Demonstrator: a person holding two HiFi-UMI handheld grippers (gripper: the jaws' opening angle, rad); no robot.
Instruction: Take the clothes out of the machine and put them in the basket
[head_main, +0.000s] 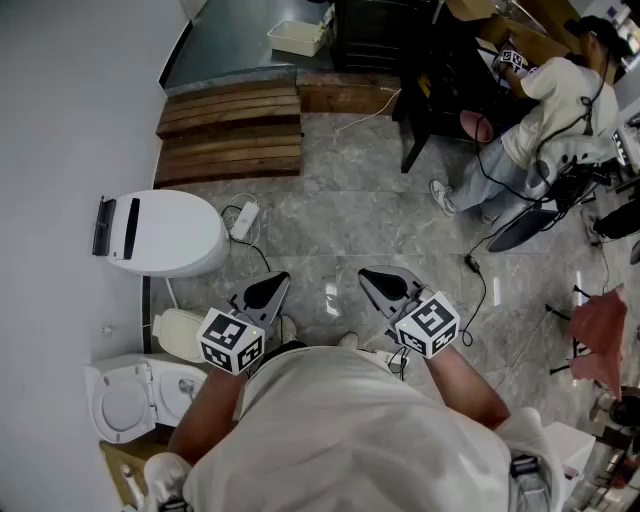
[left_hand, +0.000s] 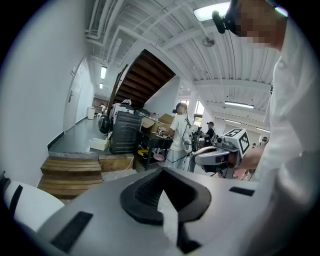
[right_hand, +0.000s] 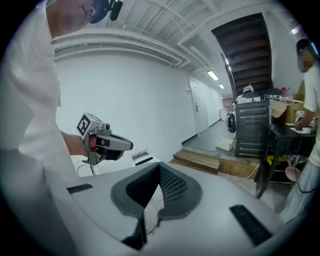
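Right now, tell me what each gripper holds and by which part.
Nothing is held. The left gripper and the right gripper both have their jaws together, with nothing between them.

Wooden steps (head_main: 230, 135), a white toilet (head_main: 165, 232) — power strip (head_main: 243, 220) beside it.
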